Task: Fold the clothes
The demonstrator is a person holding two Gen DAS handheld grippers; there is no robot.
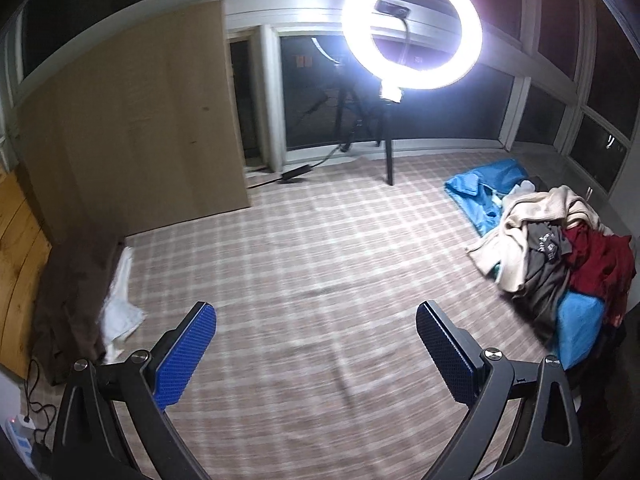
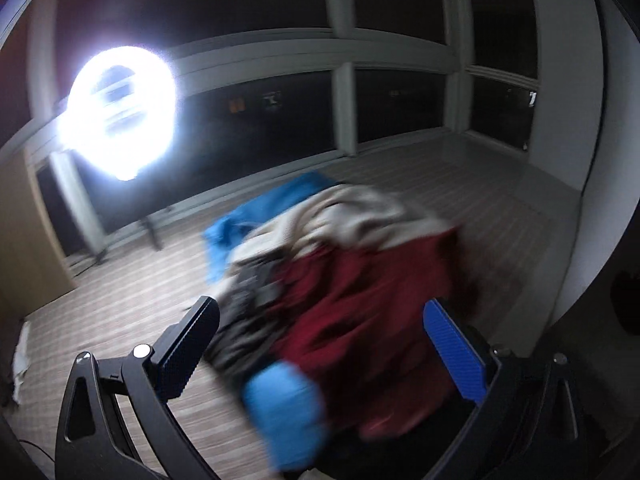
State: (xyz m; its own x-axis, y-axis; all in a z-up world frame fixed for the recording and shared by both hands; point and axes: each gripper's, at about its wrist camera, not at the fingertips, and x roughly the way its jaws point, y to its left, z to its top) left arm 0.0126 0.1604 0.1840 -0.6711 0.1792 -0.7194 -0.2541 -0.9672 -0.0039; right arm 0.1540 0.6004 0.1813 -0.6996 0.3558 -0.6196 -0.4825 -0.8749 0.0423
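Item: we held the left gripper (image 1: pixel 316 344) wide open, empty, over plaid carpet (image 1: pixel 304 248). Right gripper (image 2: pixel 320 344) likewise spread, gripping nothing, above the blurred clothes pile (image 2: pixel 360 288), which lay on the carpet's right side.

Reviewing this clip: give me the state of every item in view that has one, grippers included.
left gripper: open, empty, over bare plaid cover.
right gripper: open, empty, facing the pile.
clothes pile: unfolded, heaped.
red garment: crumpled on the pile.
cream garment: crumpled, draped over the pile.
ring light: on.
white cloth: rumpled beside the brown fabric.
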